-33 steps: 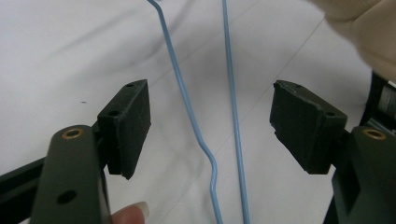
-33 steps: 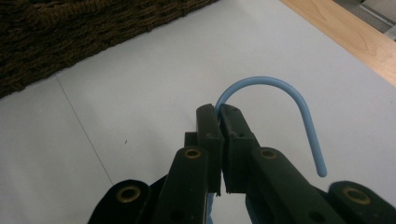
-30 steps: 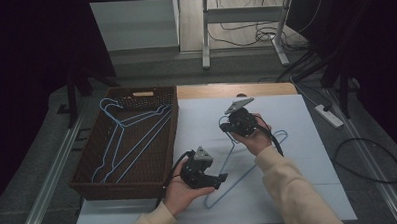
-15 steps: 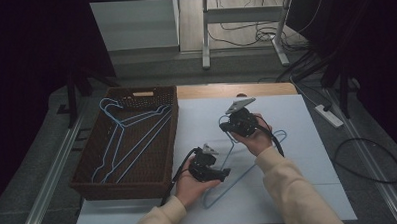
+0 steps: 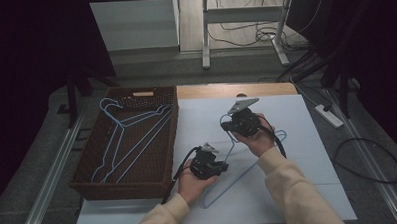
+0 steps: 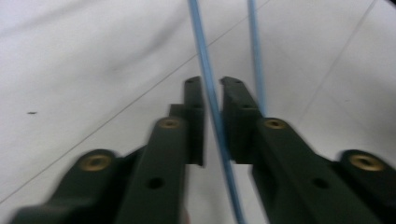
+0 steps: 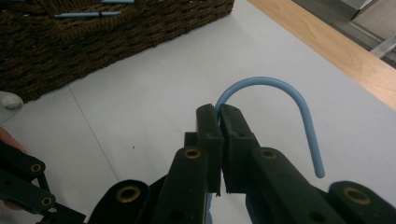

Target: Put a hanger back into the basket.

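A light-blue wire hanger (image 5: 244, 170) lies on the white table sheet. My right gripper (image 5: 230, 127) is shut on its neck just below the hook; in the right gripper view the jaws (image 7: 218, 110) pinch the wire and the hook (image 7: 286, 87) curves up and to the right. My left gripper (image 5: 220, 167) sits low over one sloping arm of the hanger. Its jaws (image 6: 211, 84) have just been closing, and that blue wire (image 6: 198, 37) runs between the pads, which now stand tight beside it. A second wire of the hanger (image 6: 253, 51) passes just to the right.
A dark wicker basket (image 5: 173, 138) stands at the left of the sheet with several blue hangers (image 5: 121, 139) inside; its wall (image 7: 93, 42) shows in the right gripper view. A bare wooden strip (image 5: 236, 90) runs along the far edge. Cables and a power strip (image 5: 327, 115) lie on the floor at the right.
My left gripper moved right and down onto the hanger's arm, and its jaws went from wide apart to closed around the wire. The right gripper stayed where it was.
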The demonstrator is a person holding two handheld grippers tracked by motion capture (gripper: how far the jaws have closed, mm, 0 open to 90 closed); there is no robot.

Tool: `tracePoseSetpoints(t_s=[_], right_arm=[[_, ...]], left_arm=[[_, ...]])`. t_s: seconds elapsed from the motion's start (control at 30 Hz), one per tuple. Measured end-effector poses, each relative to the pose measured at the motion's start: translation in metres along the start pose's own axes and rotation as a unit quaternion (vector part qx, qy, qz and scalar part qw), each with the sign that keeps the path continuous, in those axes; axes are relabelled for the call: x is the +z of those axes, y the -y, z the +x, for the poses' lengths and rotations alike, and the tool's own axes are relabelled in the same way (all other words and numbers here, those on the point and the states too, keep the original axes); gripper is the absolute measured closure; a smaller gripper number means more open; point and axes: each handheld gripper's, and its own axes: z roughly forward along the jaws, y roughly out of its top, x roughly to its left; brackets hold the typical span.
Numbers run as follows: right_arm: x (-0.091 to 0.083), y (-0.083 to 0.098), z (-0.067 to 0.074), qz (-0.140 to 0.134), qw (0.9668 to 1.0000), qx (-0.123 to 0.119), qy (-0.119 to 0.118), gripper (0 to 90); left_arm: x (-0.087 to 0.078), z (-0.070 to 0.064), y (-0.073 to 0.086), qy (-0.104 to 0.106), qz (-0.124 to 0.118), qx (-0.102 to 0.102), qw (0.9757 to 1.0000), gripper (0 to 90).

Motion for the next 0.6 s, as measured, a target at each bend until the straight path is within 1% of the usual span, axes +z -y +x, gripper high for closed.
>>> tracePoseSetpoints(t_s=[0.1, 0.13, 0.2, 0.23, 0.27, 0.3, 0.37, 0.4, 0.43, 0.5, 0.53, 0.57, 0.6], right_arm=[[-0.006, 0.001, 0.000, -0.009, 1.0000, 0.001, 0.003, 87.8], [-0.008, 0.002, -0.001, -0.013, 0.9999, 0.002, 0.003, 87.7], [-0.015, 0.004, -0.003, -0.030, 0.9995, 0.008, 0.005, 86.3], [-0.020, 0.006, -0.003, -0.043, 0.9990, 0.010, 0.004, 82.3], [-0.024, 0.007, -0.004, -0.054, 0.9984, 0.018, 0.001, 77.0], [-0.031, 0.009, -0.003, -0.069, 0.9972, 0.027, 0.000, 71.0], [-0.041, 0.013, -0.001, -0.091, 0.9953, 0.033, 0.003, 60.7], [-0.048, 0.017, 0.002, -0.105, 0.9937, 0.038, 0.005, 55.4], [-0.052, 0.020, 0.004, -0.113, 0.9928, 0.041, 0.005, 52.8], [-0.064, 0.030, 0.008, -0.128, 0.9903, 0.054, -0.003, 48.7], [-0.073, 0.041, 0.011, -0.140, 0.9881, 0.063, -0.007, 45.2], [-0.073, 0.041, 0.011, -0.140, 0.9881, 0.063, -0.007, 45.2], [-0.076, 0.045, 0.012, -0.142, 0.9875, 0.067, -0.007, 43.6]], left_arm=[[-0.002, 0.001, -0.001, 0.002, -0.004, -0.010, 0.9999, 83.4], [-0.003, 0.002, -0.001, 0.004, -0.009, -0.015, 0.9998, 84.2], [-0.007, 0.005, -0.002, 0.011, -0.019, -0.025, 0.9994, 86.0], [-0.008, 0.005, -0.002, 0.016, -0.026, -0.031, 0.9991, 86.2], [-0.011, 0.006, -0.003, 0.020, -0.033, -0.037, 0.9986, 86.2], [-0.012, 0.006, -0.004, 0.021, -0.037, -0.038, 0.9984, 86.2], [-0.016, 0.004, -0.006, 0.023, -0.046, -0.038, 0.9979, 86.3], [-0.018, 0.003, -0.006, 0.023, -0.048, -0.036, 0.9979, 86.3], [-0.020, 0.001, -0.007, 0.025, -0.052, -0.034, 0.9977, 86.3], [-0.022, -0.002, -0.008, 0.026, -0.056, -0.031, 0.9976, 86.3], [-0.024, -0.003, -0.009, 0.027, -0.059, -0.030, 0.9974, 86.3], [-0.026, -0.004, -0.010, 0.027, -0.061, -0.030, 0.9973, 86.3], [-0.028, -0.005, -0.010, 0.031, -0.065, -0.032, 0.9969, 86.3]])
